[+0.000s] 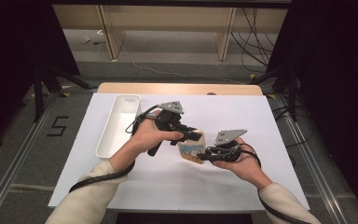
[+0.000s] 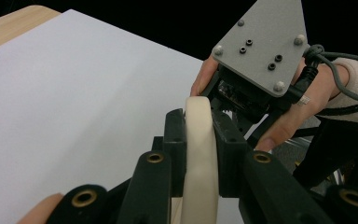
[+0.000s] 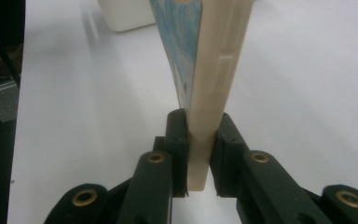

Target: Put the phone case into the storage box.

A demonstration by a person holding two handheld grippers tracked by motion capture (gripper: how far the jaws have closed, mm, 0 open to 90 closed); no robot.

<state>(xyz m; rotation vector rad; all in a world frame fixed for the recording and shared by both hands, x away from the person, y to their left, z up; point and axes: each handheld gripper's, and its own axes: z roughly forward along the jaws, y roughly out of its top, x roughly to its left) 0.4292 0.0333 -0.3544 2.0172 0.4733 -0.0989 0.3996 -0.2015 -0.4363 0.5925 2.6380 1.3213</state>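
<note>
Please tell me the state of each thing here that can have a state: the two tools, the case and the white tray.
Left tool: shut on the cream case edge.
Right tool: shut on the case's edge.
Phone case: held above the table between both tools, blue printed sheet inside.
White tray: on the table, nothing inside.

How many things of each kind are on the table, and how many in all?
White trays: 1
Cream phone cases with a blue picture, clamped by both grippers: 1
Grippers, left and right: 2
Total: 4
</note>
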